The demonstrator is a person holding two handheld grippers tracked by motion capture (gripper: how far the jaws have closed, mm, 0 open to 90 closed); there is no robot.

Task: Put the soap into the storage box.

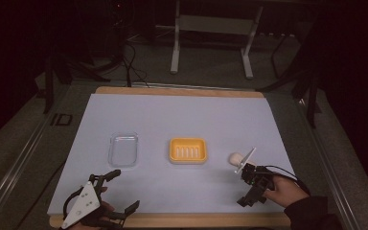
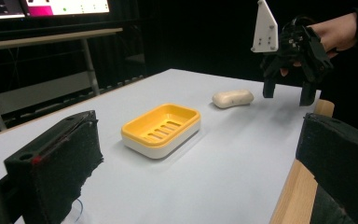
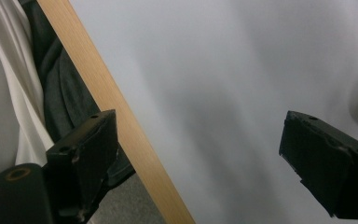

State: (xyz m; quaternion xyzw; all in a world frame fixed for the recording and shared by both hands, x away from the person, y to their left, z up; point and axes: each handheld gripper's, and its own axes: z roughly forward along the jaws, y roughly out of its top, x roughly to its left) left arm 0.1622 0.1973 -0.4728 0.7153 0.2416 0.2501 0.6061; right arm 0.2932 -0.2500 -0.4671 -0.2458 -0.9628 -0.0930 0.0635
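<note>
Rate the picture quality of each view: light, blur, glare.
High view: dim, with a dark vignette around the table; the clear lid is faint. Left gripper view: sharp on the yellow soap dish and soap bar, bright monitor glare top left. Right gripper view: smeared by motion blur; the table surface looks streaky.

Dim room, black beyond the pale surface (image 1: 182,120), which catches soft overhead light; the yellow soap dish (image 1: 188,150) throws barely a shadow. High view grainy and soft. Right gripper view smeared with blur, its near jaws out of focus
</note>
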